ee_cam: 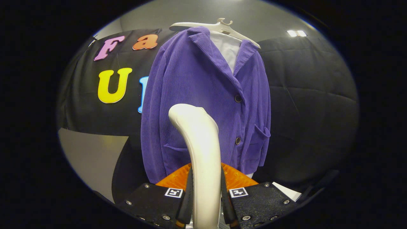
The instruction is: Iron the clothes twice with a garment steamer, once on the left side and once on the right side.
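A purple corduroy jacket (203, 95) hangs on a white hanger (219, 27) straight ahead, over a white inner garment (227, 47). My gripper (206, 194) is shut on the cream-white handle of the garment steamer (202, 149), both black fingers (188, 197) pressing on its sides. The steamer rises from between the fingers and curves up toward the jacket's lower middle. Its head overlaps the jacket's left front panel near the lower buttons; whether it touches the cloth cannot be told.
An orange ribbed part (237, 178) sits just beyond the fingers, behind the steamer handle. Black quilted cloth (311, 95) covers the booth wall behind the jacket. A grey surface (89, 152) lies low to the left.
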